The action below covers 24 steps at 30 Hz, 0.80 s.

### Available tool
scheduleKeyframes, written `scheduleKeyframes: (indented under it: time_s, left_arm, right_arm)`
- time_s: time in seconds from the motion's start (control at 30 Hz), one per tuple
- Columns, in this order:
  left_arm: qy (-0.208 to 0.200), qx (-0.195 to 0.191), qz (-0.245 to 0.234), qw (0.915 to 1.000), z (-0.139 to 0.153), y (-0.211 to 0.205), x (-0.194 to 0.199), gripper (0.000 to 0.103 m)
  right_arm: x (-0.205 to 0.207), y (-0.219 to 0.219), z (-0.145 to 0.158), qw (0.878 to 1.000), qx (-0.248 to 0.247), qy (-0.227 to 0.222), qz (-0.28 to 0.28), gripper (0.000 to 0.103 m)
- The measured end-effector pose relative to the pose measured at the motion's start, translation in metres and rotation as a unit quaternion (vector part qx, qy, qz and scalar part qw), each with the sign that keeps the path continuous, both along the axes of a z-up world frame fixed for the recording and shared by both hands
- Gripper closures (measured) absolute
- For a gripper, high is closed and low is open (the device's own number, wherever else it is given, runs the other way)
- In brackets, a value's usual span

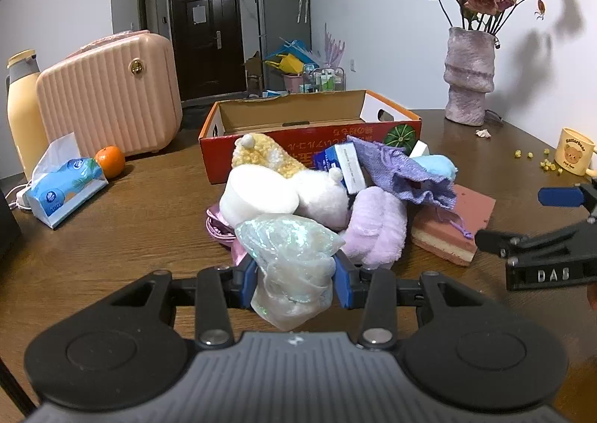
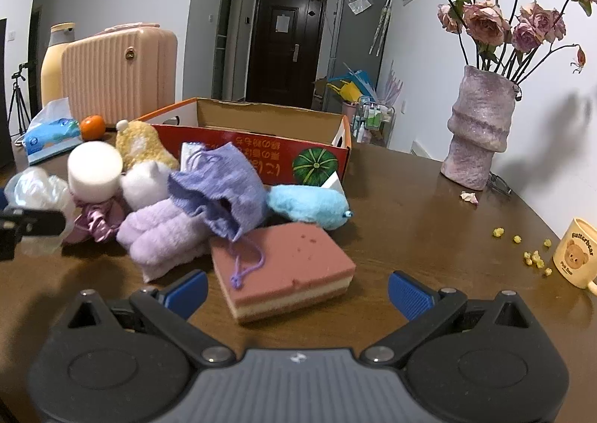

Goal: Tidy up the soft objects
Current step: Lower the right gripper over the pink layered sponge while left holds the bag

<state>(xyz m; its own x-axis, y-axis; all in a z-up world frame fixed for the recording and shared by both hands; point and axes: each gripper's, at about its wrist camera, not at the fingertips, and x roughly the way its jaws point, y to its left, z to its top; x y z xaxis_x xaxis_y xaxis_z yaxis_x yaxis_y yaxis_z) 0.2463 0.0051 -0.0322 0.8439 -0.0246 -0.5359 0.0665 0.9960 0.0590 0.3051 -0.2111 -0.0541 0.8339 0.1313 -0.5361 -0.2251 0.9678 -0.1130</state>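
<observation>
Wooden surface [image 1: 112, 221] carries everything; an open red cardboard box [image 1: 309, 124] stands toward its far edge, with the heap of soft things touching the box's near wall. Box looks empty inside as far as can be seen. Heap, large to small: pink layered sponge [image 2: 287, 270] at the right end, lilac fluffy towel [image 2: 160, 236], purple knitted pouch [image 2: 220, 188], white foam roll [image 2: 95, 165], yellow fuzzy sock [image 2: 143, 143], blue plush [image 2: 308, 204]. Left hand-held gripper [image 1: 296, 281]: blue pads pressed into both sides of a crumpled iridescent plastic bag [image 1: 294, 266] at the heap's near end, so it is closed on the bag. Right hand-held gripper [image 2: 296, 292]: jaws spread wide, nothing between them, just in front of the sponge. Judgement: step in hand is lifting the bag to carry it to the box. Lift straight up first so the satin scrunchie [image 2: 99, 221] beside it is not dragged; clear the box's near wall before release; the film is slippery, so keep the squeeze firm. Readable writing: "Butterbear" on the cream mug [image 2: 576, 253] near the right edge; "DAS" embossed on the right hand-held gripper's side in the left view; box print is upside down, not legible.
</observation>
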Motion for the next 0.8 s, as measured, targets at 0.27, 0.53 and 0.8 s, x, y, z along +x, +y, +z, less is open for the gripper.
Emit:
scheduleKeyframes:
  time_s: [0.27,0.53,0.8]
  left_arm:
    - [0.005,-0.007,0.002,1.0,-0.005,0.006,0.005,0.061]
    - [0.008,-0.021,0.0,0.9998,-0.007,0.013,0.007,0.061]
    - [0.008,-0.027,-0.001,0.9996,-0.007,0.016,0.007,0.061]
  right_arm:
    - [0.026,0.017,-0.004,1.0,0.015,0.018,-0.013,0.0]
    - [0.049,0.039,-0.015,0.998,-0.001,0.032,-0.048,0.0]
    - [0.059,0.049,-0.022,0.996,-0.009,0.027,-0.08,0.0]
